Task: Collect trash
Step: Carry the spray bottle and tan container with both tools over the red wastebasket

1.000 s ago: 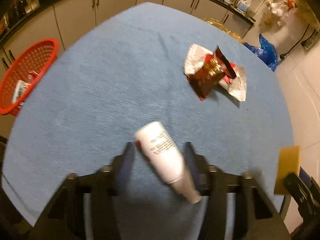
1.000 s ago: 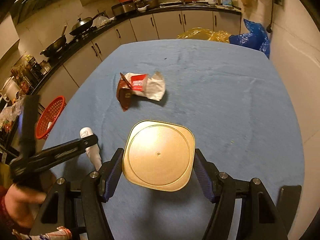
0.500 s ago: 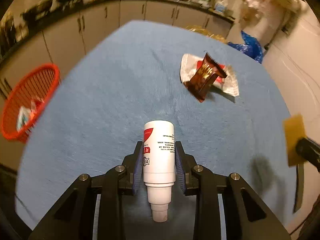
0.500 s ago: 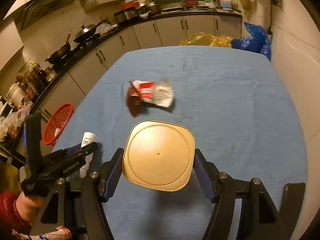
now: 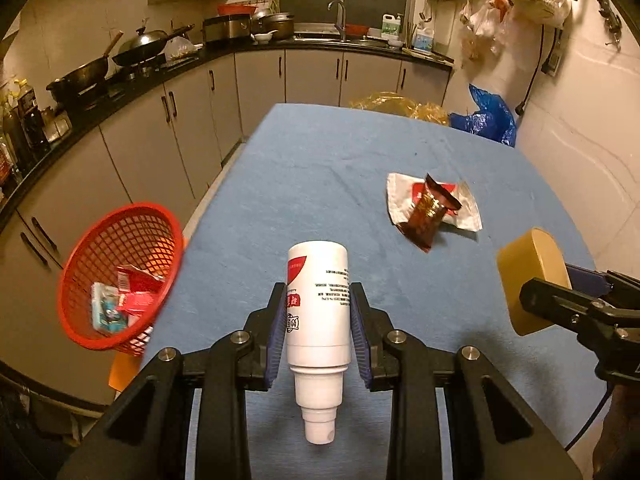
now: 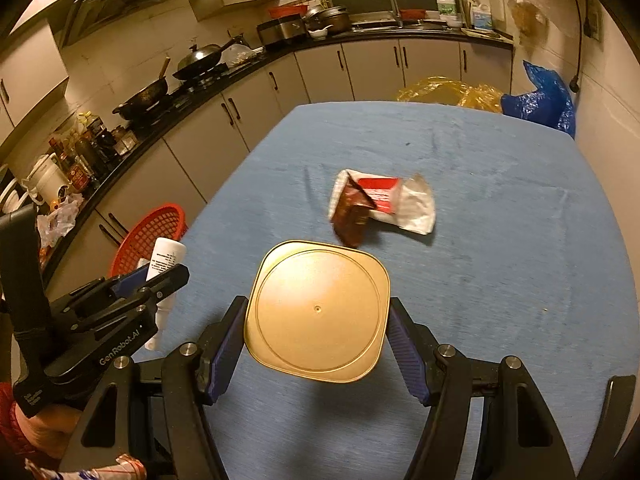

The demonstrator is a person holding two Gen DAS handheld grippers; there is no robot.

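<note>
Here, left wrist view: left gripper (image 5: 319, 332) clamped on a white bottle (image 5: 318, 304), held above the blue table (image 5: 320, 184); red basket (image 5: 120, 276) off the left edge — wrappers (image 5: 432, 210) lying farther out. Right wrist view: right gripper (image 6: 316, 340) gripping a tan square container (image 6: 316, 312) above the table, wrappers (image 6: 380, 204) just beyond.
</note>
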